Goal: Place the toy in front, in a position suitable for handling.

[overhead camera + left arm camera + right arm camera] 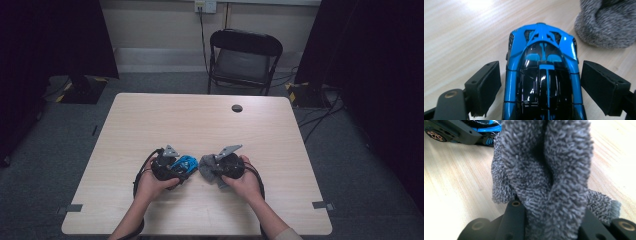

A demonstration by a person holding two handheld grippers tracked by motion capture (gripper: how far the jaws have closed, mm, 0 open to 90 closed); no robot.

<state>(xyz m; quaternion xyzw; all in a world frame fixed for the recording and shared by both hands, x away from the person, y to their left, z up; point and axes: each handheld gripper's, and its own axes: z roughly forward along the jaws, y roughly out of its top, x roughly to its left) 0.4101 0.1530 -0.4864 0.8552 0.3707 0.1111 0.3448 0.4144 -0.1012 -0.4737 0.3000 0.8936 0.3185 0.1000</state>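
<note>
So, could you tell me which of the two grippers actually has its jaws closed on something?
The right gripper: its jaws pinch the grey cloth. The left gripper has its jaws open, apart on either side of the blue toy car.

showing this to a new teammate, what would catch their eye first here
Probably the shiny blue toy car, lying on the table between the open jaws of the left gripper. Next, the fuzzy grey cloth bunched up and pinched in the right gripper, just beside the car near the table's front edge.
</note>
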